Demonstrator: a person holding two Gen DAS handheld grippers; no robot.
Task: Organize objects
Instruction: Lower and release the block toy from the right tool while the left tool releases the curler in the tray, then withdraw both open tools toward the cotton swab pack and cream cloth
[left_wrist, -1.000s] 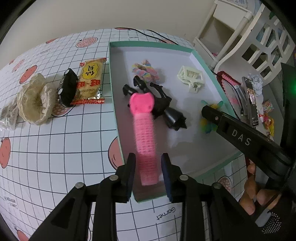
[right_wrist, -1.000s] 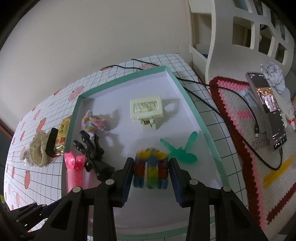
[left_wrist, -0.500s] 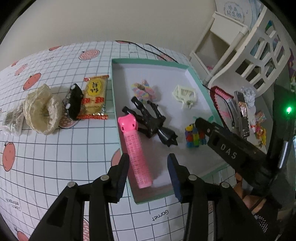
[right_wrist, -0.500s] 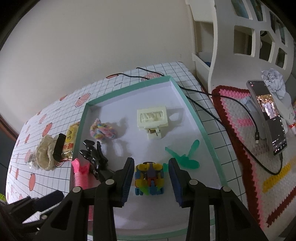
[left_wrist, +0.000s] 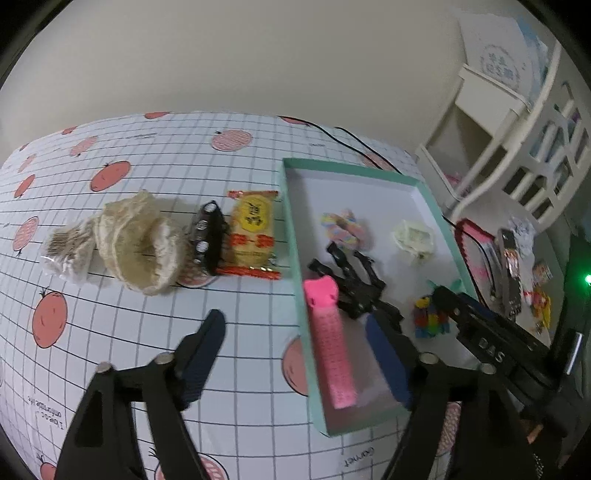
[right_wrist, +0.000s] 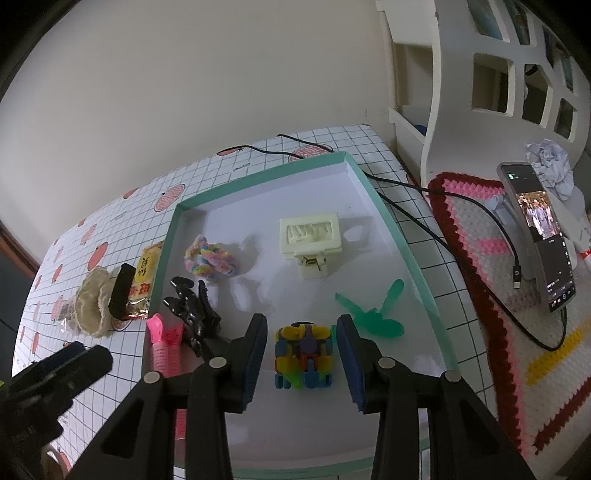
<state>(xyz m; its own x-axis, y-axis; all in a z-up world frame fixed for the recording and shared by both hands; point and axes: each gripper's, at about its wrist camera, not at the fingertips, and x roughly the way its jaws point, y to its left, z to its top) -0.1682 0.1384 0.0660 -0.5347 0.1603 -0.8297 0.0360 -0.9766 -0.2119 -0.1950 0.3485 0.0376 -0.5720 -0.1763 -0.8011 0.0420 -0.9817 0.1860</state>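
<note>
A teal-rimmed white tray (left_wrist: 291, 236) (right_wrist: 388, 221) holds a pink hair roller (left_wrist: 328, 343) (right_wrist: 164, 343), a black claw clip (left_wrist: 354, 284) (right_wrist: 192, 310), a pastel scrunchie (left_wrist: 343, 229) (right_wrist: 208, 258), a cream clip (left_wrist: 413, 238) (right_wrist: 314, 240), a green clip (right_wrist: 373, 314) and a colourful block toy (left_wrist: 430, 321) (right_wrist: 303, 358). My left gripper (left_wrist: 295, 343) is wide open above the tray's left rim, with the roller lying loose between its fingers. My right gripper (right_wrist: 302, 325) is open, its fingers on either side of the toy without touching it.
Left of the tray on the checked cloth lie a yellow snack packet (left_wrist: 253, 236), a black clip (left_wrist: 208, 238), a cream lace scrunchie (left_wrist: 136, 243) and a small clear packet (left_wrist: 62, 247). A phone (right_wrist: 539, 236) with a cable stands on a crochet mat (right_wrist: 480, 295) at the right.
My left gripper let go of the pink roller, which now lies in the tray, and opened wide while drawing back. My right gripper opened off the block toy and pulled away.
</note>
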